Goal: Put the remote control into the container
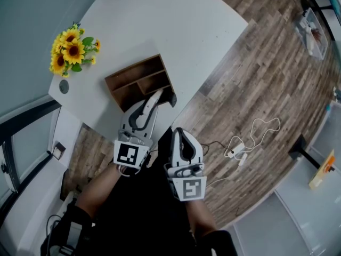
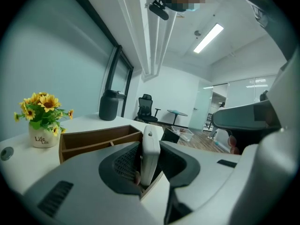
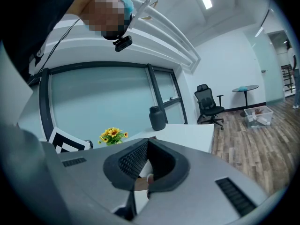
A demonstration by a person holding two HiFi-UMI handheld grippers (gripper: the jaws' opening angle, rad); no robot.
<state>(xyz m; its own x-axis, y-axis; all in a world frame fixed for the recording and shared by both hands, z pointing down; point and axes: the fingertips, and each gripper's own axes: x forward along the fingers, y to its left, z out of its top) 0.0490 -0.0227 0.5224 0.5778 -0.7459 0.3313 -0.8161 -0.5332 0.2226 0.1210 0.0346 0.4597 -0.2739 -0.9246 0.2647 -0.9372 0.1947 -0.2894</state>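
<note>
A white remote control [image 1: 155,99] [image 2: 150,156] stands on edge between the jaws of my left gripper [image 1: 147,111] [image 2: 150,162], which is shut on it. Its far end reaches over the near right corner of the brown wooden container [image 1: 139,81] [image 2: 93,141], an open organizer with dividers on the white table [image 1: 176,31]. My right gripper [image 1: 179,133] [image 3: 149,167] hangs off the table's near edge, beside the left one, shut with nothing between its pads.
A pot of sunflowers [image 1: 70,49] [image 2: 42,116] stands at the table's left edge. A dark cylinder [image 2: 108,105] sits at the far end. On the wood floor to the right lie a white adapter and cable [image 1: 238,149]. An office chair [image 2: 146,108] stands beyond.
</note>
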